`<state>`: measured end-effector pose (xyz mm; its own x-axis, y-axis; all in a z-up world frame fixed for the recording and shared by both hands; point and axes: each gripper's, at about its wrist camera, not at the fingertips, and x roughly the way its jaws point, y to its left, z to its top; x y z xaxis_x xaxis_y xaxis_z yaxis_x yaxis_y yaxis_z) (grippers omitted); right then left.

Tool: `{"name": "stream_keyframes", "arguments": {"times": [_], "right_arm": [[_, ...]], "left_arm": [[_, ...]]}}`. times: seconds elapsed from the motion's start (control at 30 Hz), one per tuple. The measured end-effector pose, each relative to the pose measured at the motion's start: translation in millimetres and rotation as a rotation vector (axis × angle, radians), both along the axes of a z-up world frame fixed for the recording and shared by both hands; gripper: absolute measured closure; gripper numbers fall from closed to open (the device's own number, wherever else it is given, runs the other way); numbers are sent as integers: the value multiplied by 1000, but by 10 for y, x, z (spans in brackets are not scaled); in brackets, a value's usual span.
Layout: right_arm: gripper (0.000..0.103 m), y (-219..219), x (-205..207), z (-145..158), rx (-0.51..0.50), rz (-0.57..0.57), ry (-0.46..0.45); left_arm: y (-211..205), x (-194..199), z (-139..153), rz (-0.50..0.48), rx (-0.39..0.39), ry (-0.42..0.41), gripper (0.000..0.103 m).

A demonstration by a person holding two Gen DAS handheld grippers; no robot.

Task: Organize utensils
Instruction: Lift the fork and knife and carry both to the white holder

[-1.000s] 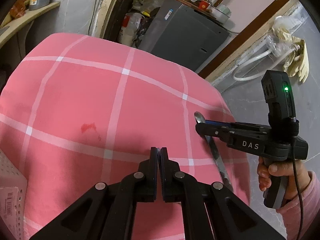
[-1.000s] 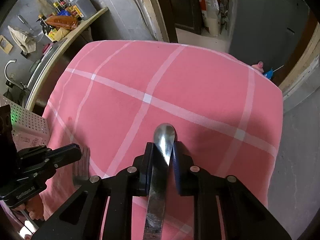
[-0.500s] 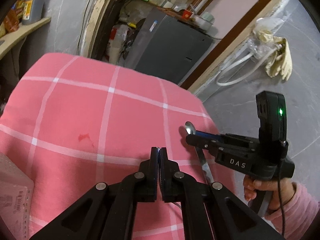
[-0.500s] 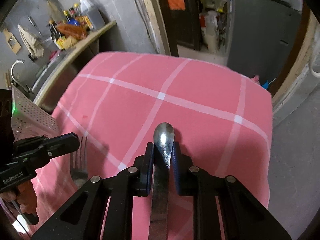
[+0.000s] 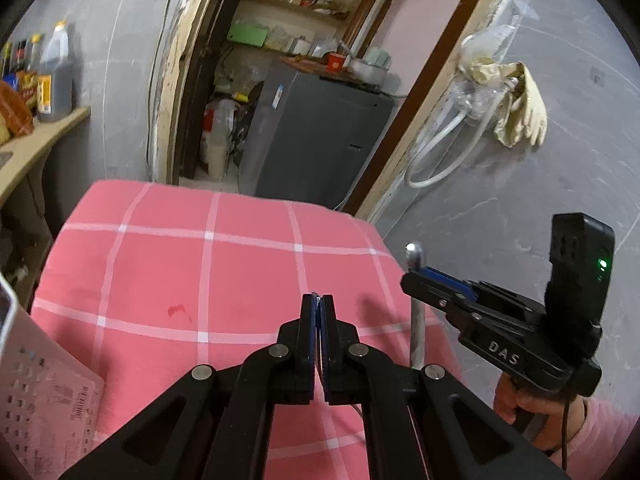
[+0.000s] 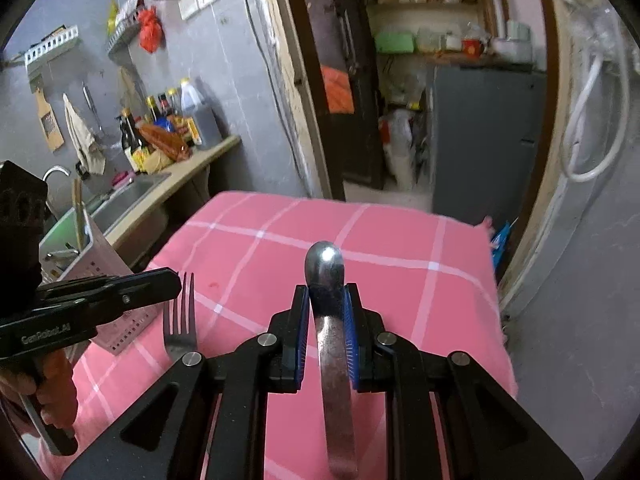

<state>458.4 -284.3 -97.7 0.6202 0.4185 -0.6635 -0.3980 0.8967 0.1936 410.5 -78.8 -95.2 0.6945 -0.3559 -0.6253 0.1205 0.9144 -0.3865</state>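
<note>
- Perforated utensil holder (image 6: 106,276): stands on the pink checked cloth (image 6: 400,256) at the left edge, about 9 o'clock in the right wrist view; chopsticks (image 6: 78,216) stick up from it.
- Left gripper (image 6: 168,282): enters from 9 o'clock, held in a hand (image 6: 48,384). Its jaws are pressed together on the thin handle of a fork (image 6: 182,328), whose tines point upward just beside the jaw tips. From the left wrist view the pads (image 5: 316,320) meet with only a sliver of metal between them (the fork itself is hidden below the fingers).
- Red stain (image 5: 178,310): on the cloth, at roughly 10 o'clock from the left gripper's tips.
- Right gripper (image 6: 326,304): centre of its own view, jaws pinching a spoon (image 6: 324,264) by the neck. The bowl points to 12 o'clock, and the handle runs back to 6 o'clock under the fingers. It is raised clear of the cloth.
- Grey cabinet (image 6: 484,136): beyond the doorway, about 1 o'clock.
</note>
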Motion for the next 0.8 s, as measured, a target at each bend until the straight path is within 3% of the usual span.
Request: {"name": "stream_keyframes", "arguments": {"times": [0.07, 0.1, 0.53, 0.8], "right_arm": [[92, -44, -108, 84, 5, -18, -28], [100, -67, -150, 117, 13, -24, -34], [101, -176, -624, 274, 84, -113, -72], [101, -111, -931, 739, 135, -140, -176]], "left_arm": [[-11, -37, 49, -9, 2, -10, 100], [-12, -54, 69, -13, 1, -14, 101], [6, -293, 316, -41, 11, -52, 101], [133, -483, 743, -38, 81, -115, 101]]}}
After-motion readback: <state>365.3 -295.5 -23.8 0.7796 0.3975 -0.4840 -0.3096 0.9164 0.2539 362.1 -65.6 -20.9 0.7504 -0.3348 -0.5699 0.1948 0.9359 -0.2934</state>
